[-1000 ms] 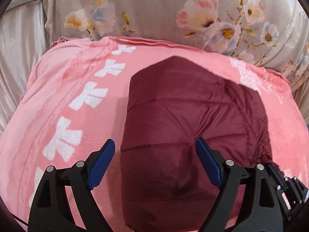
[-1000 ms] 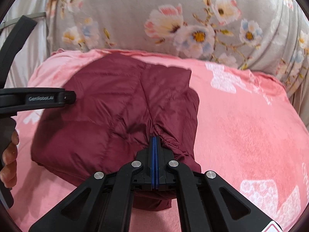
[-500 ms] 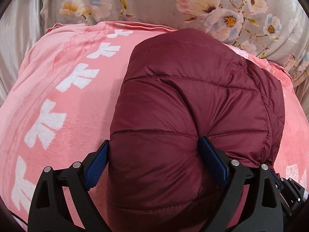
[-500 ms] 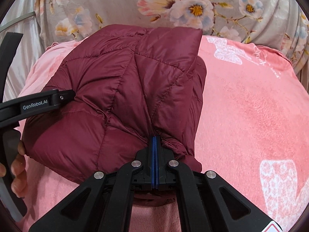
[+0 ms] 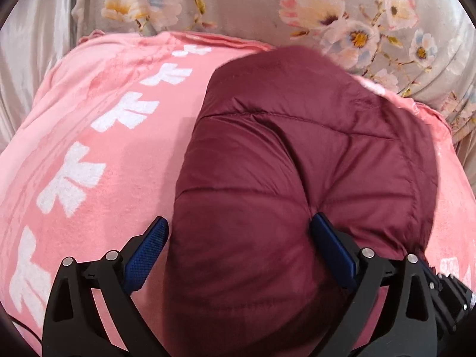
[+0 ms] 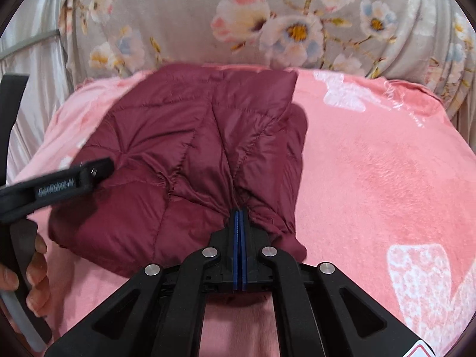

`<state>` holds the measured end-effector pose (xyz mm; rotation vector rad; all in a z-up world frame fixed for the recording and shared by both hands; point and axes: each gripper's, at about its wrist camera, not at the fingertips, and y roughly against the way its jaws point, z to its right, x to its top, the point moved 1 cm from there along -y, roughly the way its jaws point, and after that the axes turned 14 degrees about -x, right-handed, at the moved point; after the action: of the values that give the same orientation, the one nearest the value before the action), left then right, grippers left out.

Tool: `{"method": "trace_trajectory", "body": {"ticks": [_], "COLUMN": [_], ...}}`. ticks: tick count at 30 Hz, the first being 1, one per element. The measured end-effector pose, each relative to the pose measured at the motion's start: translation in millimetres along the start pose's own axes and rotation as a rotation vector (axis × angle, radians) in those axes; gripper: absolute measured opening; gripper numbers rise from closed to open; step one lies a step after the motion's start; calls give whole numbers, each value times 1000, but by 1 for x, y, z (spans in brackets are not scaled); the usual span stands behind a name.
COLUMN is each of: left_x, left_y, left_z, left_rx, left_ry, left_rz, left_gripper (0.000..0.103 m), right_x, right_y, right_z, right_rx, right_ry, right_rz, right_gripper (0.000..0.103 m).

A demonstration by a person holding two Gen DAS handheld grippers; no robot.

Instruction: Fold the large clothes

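Observation:
A maroon quilted jacket (image 5: 297, 178), folded into a thick bundle, lies on a pink blanket (image 5: 89, 148). My left gripper (image 5: 238, 226) straddles its near left end and its jaws are opening. The left pad stands clear of the fabric, while the right pad still touches a crease. In the right wrist view the jacket (image 6: 193, 154) fills the middle left. My right gripper (image 6: 239, 211) is shut on the bunched near edge of the jacket. The left gripper's finger (image 6: 89, 175) reaches in over the bundle from the left.
A grey floral fabric (image 5: 267, 6) rises behind the blanket, with pale satin cloth (image 5: 26, 59) at the far left. A person's hand (image 6: 32, 282) holds the left gripper's handle. To the right of the jacket is bare pink blanket (image 6: 386, 178) with white prints.
The jacket went from lying flat and farther off to a puffed bundle close between the left jaws. Those jaws have widened, and the left pad has come off the fabric. The right grip is unchanged.

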<state>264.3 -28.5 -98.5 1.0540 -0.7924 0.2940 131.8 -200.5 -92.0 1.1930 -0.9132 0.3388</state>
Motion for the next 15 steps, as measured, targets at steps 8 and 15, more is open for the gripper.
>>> {"method": "trace_trajectory", "body": {"ticks": [8, 15], "left_x": [-32, -25], "left_y": [56, 67], "left_z": [22, 20], "left_rx": [74, 102], "left_ry": [-122, -100], "left_rz": [153, 142], "left_gripper": [94, 94], "right_x": [-9, 22], "right_y": [24, 31], "right_z": [9, 7], "right_rx": [-5, -5], "right_ry": [-38, -25], "right_rz": [54, 89], "right_gripper": [3, 5]}}
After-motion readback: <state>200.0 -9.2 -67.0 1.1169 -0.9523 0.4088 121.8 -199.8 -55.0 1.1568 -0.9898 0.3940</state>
